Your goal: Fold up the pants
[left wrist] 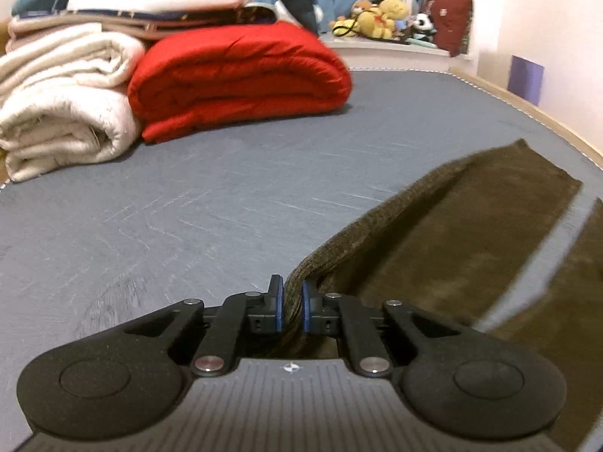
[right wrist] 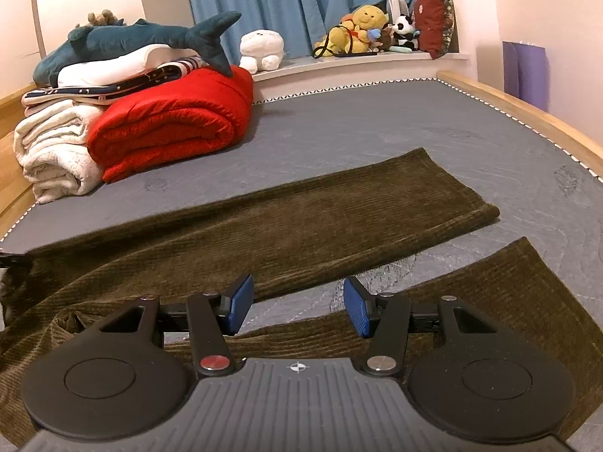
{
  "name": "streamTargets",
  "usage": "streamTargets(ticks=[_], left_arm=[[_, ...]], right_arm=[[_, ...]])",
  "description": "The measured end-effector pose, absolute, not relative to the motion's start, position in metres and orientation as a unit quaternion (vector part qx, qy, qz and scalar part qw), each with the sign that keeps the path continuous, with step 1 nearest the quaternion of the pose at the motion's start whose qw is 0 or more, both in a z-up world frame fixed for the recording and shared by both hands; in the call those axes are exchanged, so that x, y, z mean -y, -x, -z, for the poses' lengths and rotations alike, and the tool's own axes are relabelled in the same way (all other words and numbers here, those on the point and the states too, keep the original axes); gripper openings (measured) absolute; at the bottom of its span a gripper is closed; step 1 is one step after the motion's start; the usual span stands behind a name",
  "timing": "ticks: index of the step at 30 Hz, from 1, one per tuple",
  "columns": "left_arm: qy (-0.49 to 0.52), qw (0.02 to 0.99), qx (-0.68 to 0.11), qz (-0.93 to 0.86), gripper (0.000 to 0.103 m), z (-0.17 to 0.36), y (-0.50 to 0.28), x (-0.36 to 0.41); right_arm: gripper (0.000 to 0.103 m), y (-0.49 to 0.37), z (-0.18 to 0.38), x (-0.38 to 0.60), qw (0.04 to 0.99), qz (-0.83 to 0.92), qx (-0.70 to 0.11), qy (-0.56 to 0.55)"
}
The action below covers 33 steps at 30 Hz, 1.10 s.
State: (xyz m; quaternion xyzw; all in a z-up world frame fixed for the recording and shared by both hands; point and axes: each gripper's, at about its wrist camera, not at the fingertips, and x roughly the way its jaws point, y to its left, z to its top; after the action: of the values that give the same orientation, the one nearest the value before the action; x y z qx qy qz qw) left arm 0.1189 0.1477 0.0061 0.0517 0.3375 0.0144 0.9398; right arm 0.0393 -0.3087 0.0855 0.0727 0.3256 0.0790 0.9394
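Observation:
Dark olive corduroy pants (right wrist: 301,226) lie spread on the grey mattress (right wrist: 377,128), both legs stretching away to the right with a strip of mattress between them. In the left wrist view my left gripper (left wrist: 292,303) is shut on a bunched edge of the pants (left wrist: 452,226), the cloth pinched between its blue pads and lifted off the bed. My right gripper (right wrist: 297,305) hovers low over the crotch area where the legs part. Its blue pads stand apart with only mattress and cloth beneath them, nothing gripped.
A folded red quilt (right wrist: 173,124), rolled white blankets (right wrist: 52,150) and a blue shark plush (right wrist: 132,37) are stacked at the far left. Stuffed toys (right wrist: 361,30) sit on the window ledge. A wooden bed rail (right wrist: 527,113) runs along the right edge.

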Motion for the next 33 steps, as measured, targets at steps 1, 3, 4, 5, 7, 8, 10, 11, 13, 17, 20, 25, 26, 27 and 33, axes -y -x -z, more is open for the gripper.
streamTargets(ticks=[1,3,4,5,7,8,10,11,13,17,20,25,26,27,33], left_arm=[[-0.051,0.939,-0.340,-0.015,0.009,-0.007,-0.104,-0.134],[-0.038,0.934,-0.355,-0.020,0.007,-0.004,-0.076,-0.111],[-0.031,0.929,-0.368,-0.022,0.007,0.001,-0.062,-0.100],[-0.025,0.923,-0.382,-0.022,0.006,0.006,-0.051,-0.090],[-0.028,0.910,-0.414,-0.016,0.006,0.024,-0.028,-0.073],[-0.031,0.903,-0.428,-0.013,0.006,0.033,-0.021,-0.068],[-0.031,0.884,-0.466,-0.009,0.007,0.048,-0.015,-0.063],[-0.023,0.884,-0.468,-0.014,0.007,0.048,-0.014,-0.064],[0.040,0.896,-0.442,-0.025,0.018,0.036,-0.008,-0.079],[0.184,0.872,-0.453,0.008,0.042,0.043,-0.006,-0.104],[0.205,0.832,-0.516,-0.004,0.042,0.073,-0.018,-0.106],[0.275,0.821,-0.498,-0.054,0.062,0.085,-0.031,-0.125],[0.289,0.823,-0.485,-0.061,0.062,0.083,-0.033,-0.129],[0.297,0.826,-0.475,-0.069,0.062,0.082,-0.032,-0.131],[0.274,0.831,-0.470,-0.119,0.036,0.081,-0.041,-0.125]], right_arm=[[0.055,-0.039,-0.085,0.308,0.939,-0.079,-0.327,-0.077],[0.055,-0.038,-0.086,0.306,0.937,-0.081,-0.329,-0.081],[0.055,-0.037,-0.086,0.304,0.937,-0.083,-0.330,-0.082],[0.055,-0.036,-0.086,0.303,0.936,-0.084,-0.331,-0.082],[0.055,-0.034,-0.086,0.299,0.936,-0.087,-0.332,-0.079],[0.055,-0.033,-0.086,0.297,0.936,-0.089,-0.332,-0.078],[0.055,-0.030,-0.087,0.294,0.935,-0.093,-0.334,-0.075],[0.055,-0.029,-0.087,0.293,0.935,-0.096,-0.334,-0.074],[0.057,-0.026,-0.088,0.289,0.935,-0.099,-0.333,-0.068],[0.061,-0.022,-0.089,0.289,0.936,-0.097,-0.332,-0.059],[0.062,-0.020,-0.089,0.291,0.937,-0.094,-0.331,-0.054],[0.063,-0.023,-0.087,0.302,0.938,-0.079,-0.334,-0.058],[0.063,-0.024,-0.087,0.303,0.938,-0.076,-0.334,-0.059],[0.063,-0.025,-0.086,0.304,0.938,-0.073,-0.333,-0.060],[0.063,-0.030,-0.080,0.309,0.937,-0.057,-0.339,-0.063]])
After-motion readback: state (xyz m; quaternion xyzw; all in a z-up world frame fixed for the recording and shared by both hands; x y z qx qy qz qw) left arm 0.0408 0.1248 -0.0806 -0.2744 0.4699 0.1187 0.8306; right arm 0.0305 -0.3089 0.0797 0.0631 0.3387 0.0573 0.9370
